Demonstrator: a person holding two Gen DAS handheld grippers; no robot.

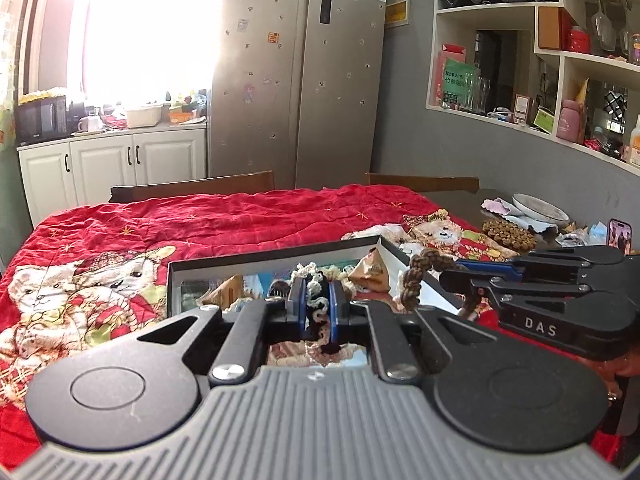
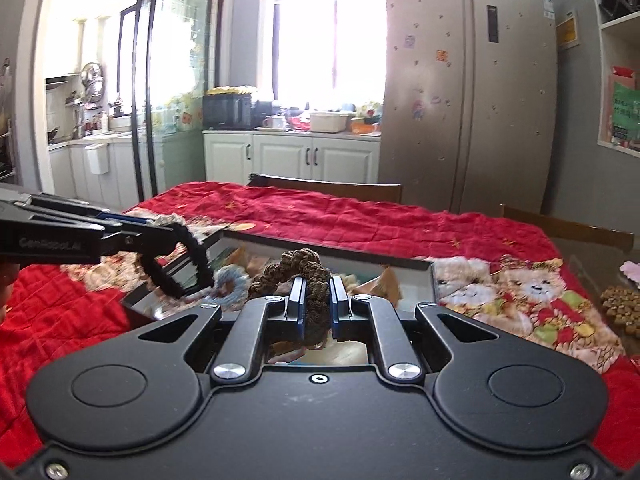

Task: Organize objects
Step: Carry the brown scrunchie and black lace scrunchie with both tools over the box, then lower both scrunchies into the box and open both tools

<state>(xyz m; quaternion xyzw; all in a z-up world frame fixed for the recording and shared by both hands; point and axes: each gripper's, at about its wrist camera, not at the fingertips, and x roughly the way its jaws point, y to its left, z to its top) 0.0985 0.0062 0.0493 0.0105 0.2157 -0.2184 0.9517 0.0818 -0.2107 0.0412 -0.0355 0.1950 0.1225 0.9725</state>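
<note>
My left gripper (image 1: 317, 298) is shut on a black-and-white hair scrunchie (image 1: 316, 304), held above an open shallow box (image 1: 276, 258) on the red quilt. In the right wrist view the same left gripper (image 2: 160, 236) holds the scrunchie (image 2: 188, 264), which hangs as a black loop over the box's left edge. My right gripper (image 2: 317, 300) is shut on a brown scrunchie (image 2: 304, 276) above the box (image 2: 400, 266). In the left wrist view the right gripper (image 1: 460, 272) comes in from the right with the brown scrunchie (image 1: 418, 276) dangling. A light blue scrunchie (image 2: 228, 282) lies in the box.
The red bear-print quilt (image 1: 200, 224) covers the table. Brown paper packets (image 1: 370, 270) lie in the box. A plate (image 1: 540, 208), a brown beaded mat (image 1: 508, 234) and a phone (image 1: 619, 236) sit at the table's right end. Two wooden chair backs (image 1: 192, 186) stand behind.
</note>
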